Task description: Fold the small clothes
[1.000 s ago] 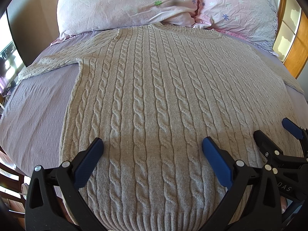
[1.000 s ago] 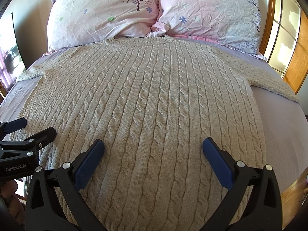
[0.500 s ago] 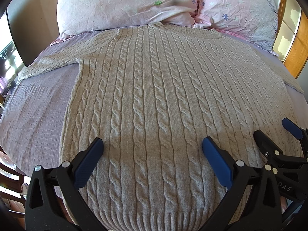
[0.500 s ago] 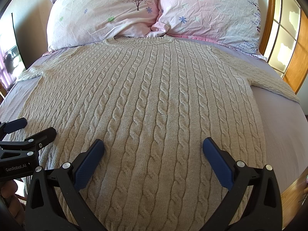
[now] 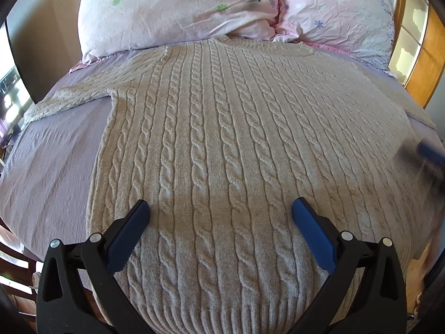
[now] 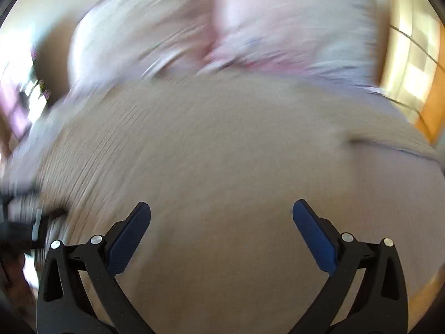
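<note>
A beige cable-knit sweater (image 5: 222, 144) lies flat on the bed, collar toward the pillows, sleeves spread to both sides. My left gripper (image 5: 221, 211) is open and empty above the sweater's lower part near the hem. My right gripper (image 6: 221, 211) is open and empty above the sweater (image 6: 222, 153), which is motion-blurred in the right wrist view. The right gripper also shows as a blue blur at the right edge of the left wrist view (image 5: 425, 153). The left gripper shows blurred at the left edge of the right wrist view (image 6: 25, 214).
A lilac sheet (image 5: 50, 161) covers the bed. Two pink flowered pillows (image 5: 178, 11) lie at the head. A wooden frame with window panes (image 5: 417, 55) stands at the right. The bed's left edge drops off near dark wooden slats (image 5: 11, 258).
The right gripper has moved quickly, blurring its view, and sits higher and further right in the left wrist view. The left gripper has barely moved. The sweater lies as before.
</note>
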Tool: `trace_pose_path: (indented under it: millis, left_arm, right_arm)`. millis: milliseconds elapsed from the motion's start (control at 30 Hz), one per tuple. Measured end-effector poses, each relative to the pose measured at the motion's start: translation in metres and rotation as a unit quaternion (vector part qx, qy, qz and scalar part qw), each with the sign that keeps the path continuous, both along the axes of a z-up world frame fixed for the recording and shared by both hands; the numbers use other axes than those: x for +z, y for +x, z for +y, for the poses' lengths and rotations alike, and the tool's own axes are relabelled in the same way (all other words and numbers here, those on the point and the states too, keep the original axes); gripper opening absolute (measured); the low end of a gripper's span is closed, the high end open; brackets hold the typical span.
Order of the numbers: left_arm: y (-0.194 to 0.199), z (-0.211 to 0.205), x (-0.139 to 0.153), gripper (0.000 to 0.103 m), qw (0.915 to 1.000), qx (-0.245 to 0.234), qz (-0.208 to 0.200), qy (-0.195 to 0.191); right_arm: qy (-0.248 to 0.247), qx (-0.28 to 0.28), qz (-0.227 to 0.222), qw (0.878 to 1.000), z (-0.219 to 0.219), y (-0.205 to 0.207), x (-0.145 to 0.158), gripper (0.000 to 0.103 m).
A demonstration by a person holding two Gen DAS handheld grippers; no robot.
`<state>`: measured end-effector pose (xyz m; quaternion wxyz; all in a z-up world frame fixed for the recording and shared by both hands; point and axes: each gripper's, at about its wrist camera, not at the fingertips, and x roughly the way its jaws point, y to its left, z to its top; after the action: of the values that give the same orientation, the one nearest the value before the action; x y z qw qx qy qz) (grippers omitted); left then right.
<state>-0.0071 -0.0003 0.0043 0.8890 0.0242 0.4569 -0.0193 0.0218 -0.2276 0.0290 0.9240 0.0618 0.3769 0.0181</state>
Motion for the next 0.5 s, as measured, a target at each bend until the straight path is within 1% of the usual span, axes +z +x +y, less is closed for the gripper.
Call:
trace_pose_path:
  millis: [33,67,100,133,167,200,233,267,300,333,367,400,433,467,500]
  left_arm:
    - [0.0,0.0,-0.001,0.101,1.0,0.0,0.0,-0.001]
    - [0.0,0.001,-0.001,0.101,1.0,-0.001,-0.001,-0.002]
    - [0.0,0.001,-0.001,0.101,1.0,-0.002,-0.001,-0.004]
    - [0.0,0.001,-0.001,0.101,1.0,-0.005,0.0,-0.005]
    - [0.0,0.001,-0.001,0.101,1.0,-0.008,-0.001,-0.006]
    - [0.001,0.002,-0.001,0.101,0.9999,-0.014,-0.004,-0.008]
    - [0.002,0.002,-0.001,0.101,0.9997,-0.02,-0.005,-0.01]
    - [0.004,0.003,0.0,0.101,0.9993,-0.032,-0.007,-0.015]
    - [0.006,0.005,0.001,0.101,0.9989,-0.042,-0.009,-0.021]
    - [0.008,0.007,0.003,0.101,0.9983,-0.05,-0.012,-0.026]
    - [0.009,0.011,0.008,0.101,0.9979,-0.053,-0.022,-0.03]
    - [0.008,0.014,0.012,0.101,0.9976,-0.052,-0.033,-0.031]
    - [0.008,0.018,0.018,0.101,0.9967,-0.052,-0.052,-0.034]
    - [0.006,0.026,0.027,0.101,0.9946,-0.051,-0.081,-0.039]
    - [0.006,0.032,0.033,0.101,0.9928,-0.048,-0.101,-0.043]
  right_arm:
    - [0.014,-0.029,-0.016,0.999,-0.022,0.001,0.007,0.102]
    - [0.041,-0.087,-0.037,0.995,-0.066,0.006,0.019,0.102]
    - [0.057,-0.128,-0.043,0.989,-0.096,0.01,0.024,0.102]
    - [0.079,-0.176,-0.046,0.98,-0.131,0.013,0.029,0.102]
    - [0.106,-0.221,-0.047,0.969,-0.166,0.018,0.03,0.102]
    - [0.148,-0.281,-0.045,0.947,-0.215,0.021,0.028,0.1]
    - [0.171,-0.31,-0.042,0.934,-0.24,0.023,0.025,0.088]
    - [0.196,-0.336,-0.038,0.921,-0.264,0.025,0.018,0.08]
    - [0.232,-0.365,-0.03,0.901,-0.294,0.027,0.008,0.07]
    - [0.267,-0.384,-0.024,0.883,-0.315,0.028,-0.003,0.065]
    - [0.313,-0.403,-0.017,0.86,-0.337,0.03,-0.017,0.062]
    - [0.336,-0.414,-0.011,0.846,-0.348,0.032,-0.026,0.057]
    - [0.353,-0.423,-0.005,0.835,-0.357,0.036,-0.035,0.056]
    - [0.356,-0.43,0.0,0.83,-0.36,0.038,-0.041,0.055]
    - [0.356,-0.437,0.0,0.826,-0.365,0.038,-0.044,0.05]
